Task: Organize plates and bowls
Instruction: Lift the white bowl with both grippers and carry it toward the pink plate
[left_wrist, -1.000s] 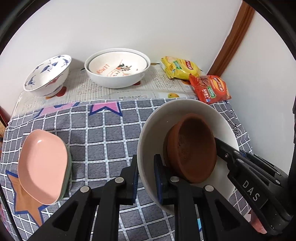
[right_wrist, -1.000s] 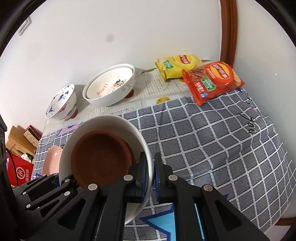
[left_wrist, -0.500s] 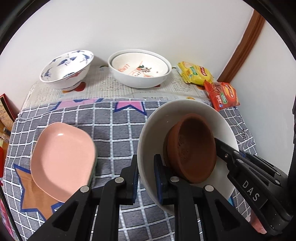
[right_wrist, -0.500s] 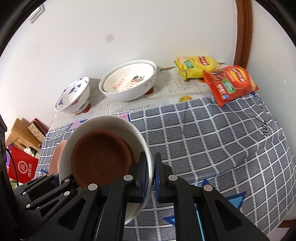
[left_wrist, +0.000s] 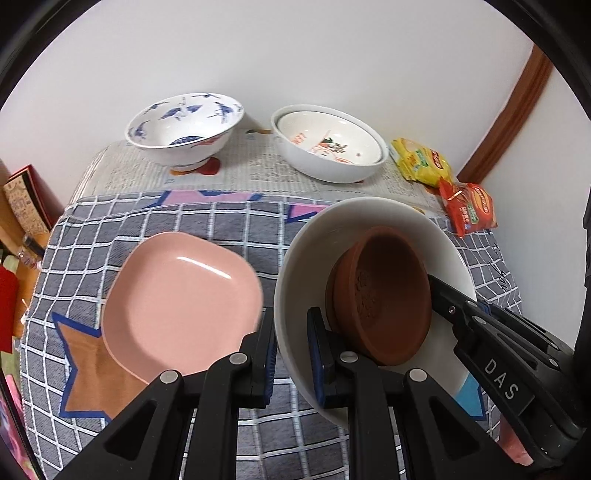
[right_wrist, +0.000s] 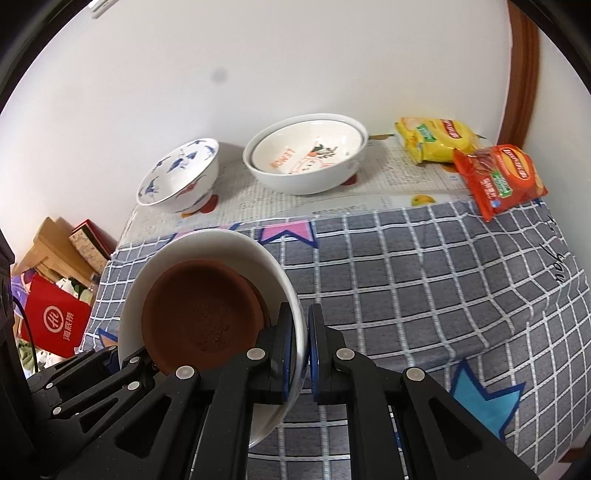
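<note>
The table (left_wrist: 236, 229), under a checked cloth, is filling the lower half of both views. The white bowl (left_wrist: 295, 273) is being carried above it, at lower right in the left wrist view, with the brown dish (left_wrist: 384, 295) lying tilted inside. The pink plate (left_wrist: 177, 299) is sitting at lower left. The left tongs (left_wrist: 291, 350) are clamping the bowl's near rim; the right tongs (right_wrist: 304, 347) are clamping the opposite rim. The step in hand seems to be transport; next, the bowl probably needs lowering level onto a stack, perhaps the pink plate or the lemon bowl (left_wrist: 328, 147) at upper centre.
</note>
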